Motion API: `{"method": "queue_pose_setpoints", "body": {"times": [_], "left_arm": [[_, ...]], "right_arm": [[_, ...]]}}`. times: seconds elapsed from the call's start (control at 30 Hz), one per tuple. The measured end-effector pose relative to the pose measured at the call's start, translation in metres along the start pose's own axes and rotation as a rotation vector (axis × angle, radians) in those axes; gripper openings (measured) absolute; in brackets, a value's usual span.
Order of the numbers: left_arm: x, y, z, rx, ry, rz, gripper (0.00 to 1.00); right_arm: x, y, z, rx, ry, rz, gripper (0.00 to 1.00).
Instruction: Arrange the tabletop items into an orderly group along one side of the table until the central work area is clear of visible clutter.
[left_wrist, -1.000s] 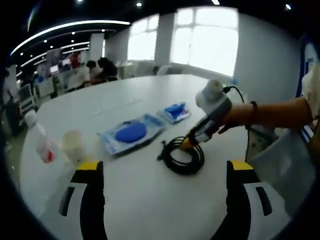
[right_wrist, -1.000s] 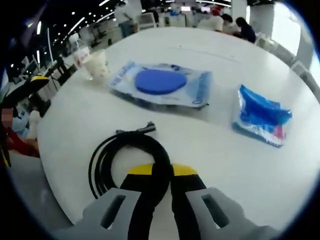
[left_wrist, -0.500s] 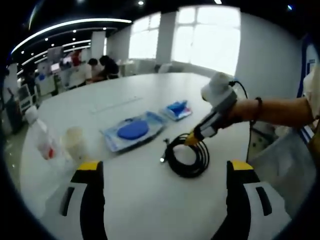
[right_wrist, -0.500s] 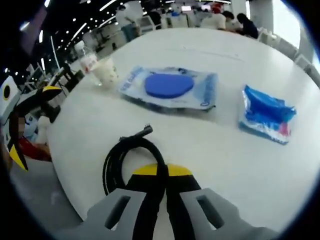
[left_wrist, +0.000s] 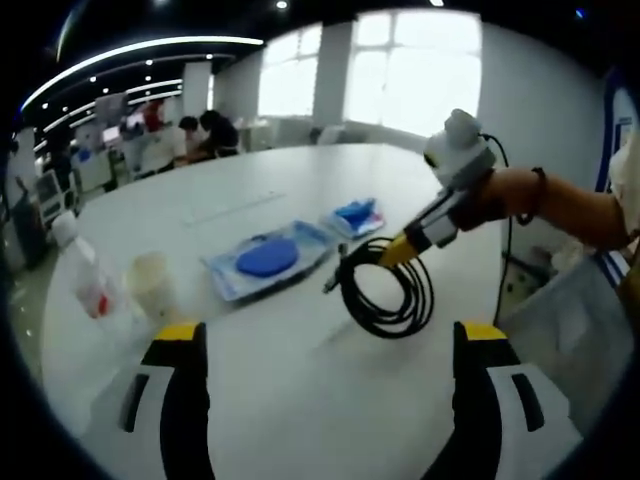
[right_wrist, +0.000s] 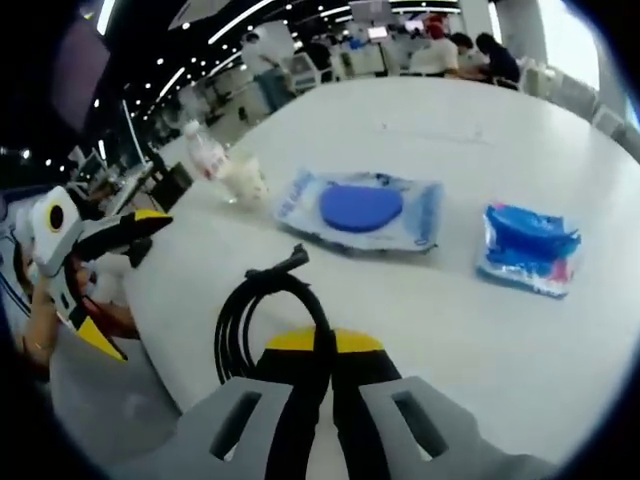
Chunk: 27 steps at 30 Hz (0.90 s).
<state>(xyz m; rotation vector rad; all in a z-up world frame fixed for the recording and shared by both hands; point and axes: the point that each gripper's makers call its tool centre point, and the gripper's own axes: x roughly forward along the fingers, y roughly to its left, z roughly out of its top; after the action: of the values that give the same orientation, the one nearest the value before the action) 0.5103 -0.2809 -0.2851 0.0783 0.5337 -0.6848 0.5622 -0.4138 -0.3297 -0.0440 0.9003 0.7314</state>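
One coiled black cable (left_wrist: 385, 290) hangs clear above the table (left_wrist: 300, 400), pinched at its upper rim by the right gripper (left_wrist: 398, 250), its loop dangling below the jaws. The left gripper (left_wrist: 325, 345) hovers spread and empty. Both blue packets (right_wrist: 365, 210) lie beyond the coil, nearer the right gripper.

A black cable (left_wrist: 385, 292) hangs over a white table (left_wrist: 300, 390). The flat packet (right_wrist: 362, 209) shows a blue disc; the smaller pack (right_wrist: 527, 248) is blue with red.
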Motion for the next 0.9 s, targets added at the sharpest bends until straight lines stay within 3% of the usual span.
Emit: {"method": "queue_pose_setpoints", "body": {"times": [0.43,0.9], "left_arm": [[0.001,-0.004,-0.001,0.006,0.008,-0.011,0.99],[0.001,-0.006,-0.001,0.014,0.009,-0.018,0.99]], "right_arm": [[-0.026,-0.004,0.007,-0.019,-0.017,-0.01,0.02],[-0.041,-0.04,0.003,0.012,-0.005,-0.073,0.02]]}}
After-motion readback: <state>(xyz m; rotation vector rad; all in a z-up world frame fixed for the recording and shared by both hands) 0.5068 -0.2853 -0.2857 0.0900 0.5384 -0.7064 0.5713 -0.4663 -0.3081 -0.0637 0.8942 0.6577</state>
